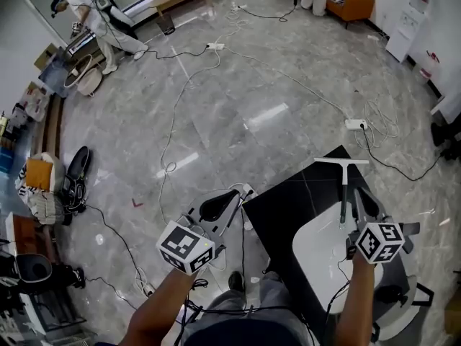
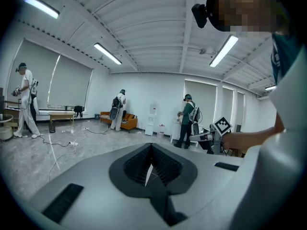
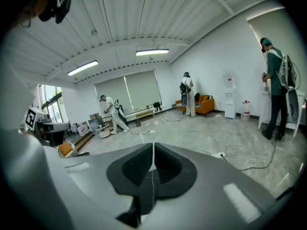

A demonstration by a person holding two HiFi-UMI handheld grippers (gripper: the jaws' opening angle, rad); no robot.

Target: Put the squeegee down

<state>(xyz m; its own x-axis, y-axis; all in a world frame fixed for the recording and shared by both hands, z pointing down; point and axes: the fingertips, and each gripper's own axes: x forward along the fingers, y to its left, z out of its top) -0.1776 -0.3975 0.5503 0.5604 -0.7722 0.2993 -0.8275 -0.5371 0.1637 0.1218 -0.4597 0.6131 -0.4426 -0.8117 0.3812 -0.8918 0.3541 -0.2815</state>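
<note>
The squeegee (image 1: 343, 186), a white blade on a thin dark handle, lies on the black table (image 1: 288, 207) near its far corner. My right gripper (image 1: 360, 193) hovers just right of the handle, jaws together with nothing between them. From the right gripper view its gripper (image 3: 153, 158) looks out level across the room, and the squeegee is hidden below its body. My left gripper (image 1: 235, 192) hangs over the floor at the table's left edge, shut and empty. The left gripper view shows the same of its gripper (image 2: 151, 161).
A white basin (image 1: 324, 254) sits on the black table, near me. Cables and a power strip (image 1: 356, 124) trail across the marble floor. Shoes (image 1: 75, 173) and bags lie at the left. Other people (image 1: 97, 16) work at the room's edges.
</note>
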